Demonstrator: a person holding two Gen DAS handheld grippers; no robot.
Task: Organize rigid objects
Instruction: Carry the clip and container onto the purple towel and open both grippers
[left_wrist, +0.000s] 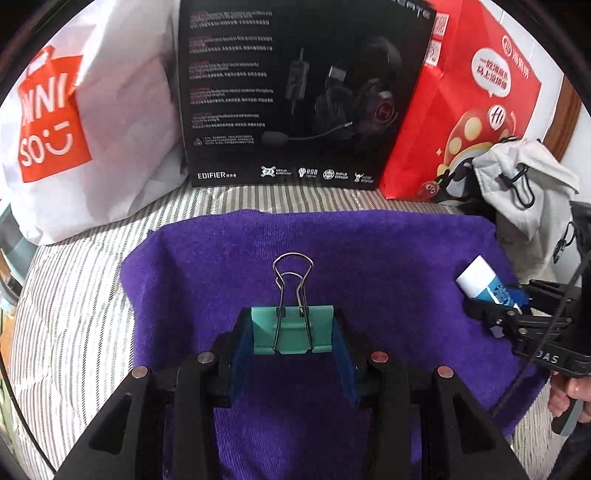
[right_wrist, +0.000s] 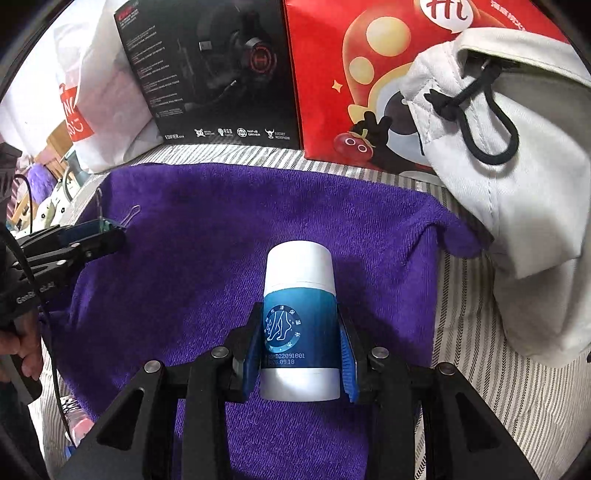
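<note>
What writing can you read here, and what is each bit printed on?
"EDIFIER": black headphone box; its paragraphs are too small.
"MINI SO", partly cut off: white bag.
"Hi": red bag; its Chinese text is unreadable.
"2026.09.18": blue and white tube in the right claw.

Striped surface (left_wrist: 74, 314) bearing a purple towel (left_wrist: 369, 258); behind it stand a white bag (left_wrist: 110, 129), black headset box (left_wrist: 295, 92) and red bag (left_wrist: 461, 110).

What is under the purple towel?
A striped sheet shows around the purple towel on every side, so the towel lies on it. The towel hides whatever is straight beneath it.
</note>
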